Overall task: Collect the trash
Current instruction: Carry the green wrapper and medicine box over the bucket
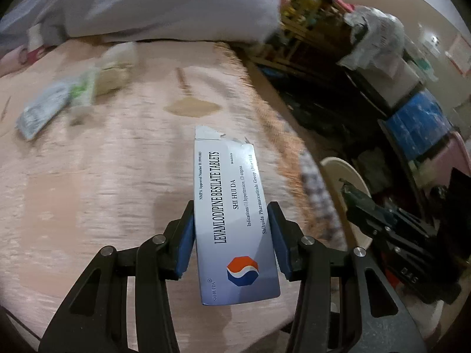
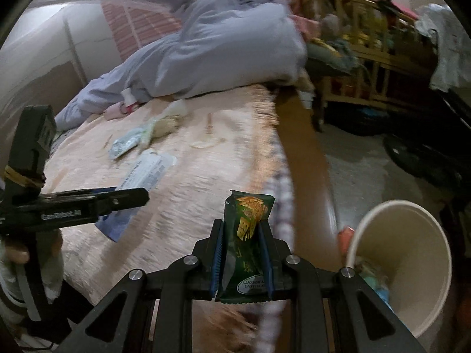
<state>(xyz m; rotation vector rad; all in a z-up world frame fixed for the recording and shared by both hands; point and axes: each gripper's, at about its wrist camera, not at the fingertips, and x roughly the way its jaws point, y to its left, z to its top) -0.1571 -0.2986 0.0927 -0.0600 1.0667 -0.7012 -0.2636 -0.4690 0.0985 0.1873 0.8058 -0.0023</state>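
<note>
My left gripper is shut on a white and blue tablet box with a torn far end, held above the pink bed cover. My right gripper is shut on a green biscuit wrapper, held near the bed's right edge. The left gripper also shows in the right wrist view with the box in it. A cream bin holding some trash stands on the floor to the right of the bed. More wrappers lie on the far part of the bed.
A grey blue quilt is heaped at the head of the bed. A wooden crib and cluttered boxes stand to the right. The brown bed frame runs along the bed's right side.
</note>
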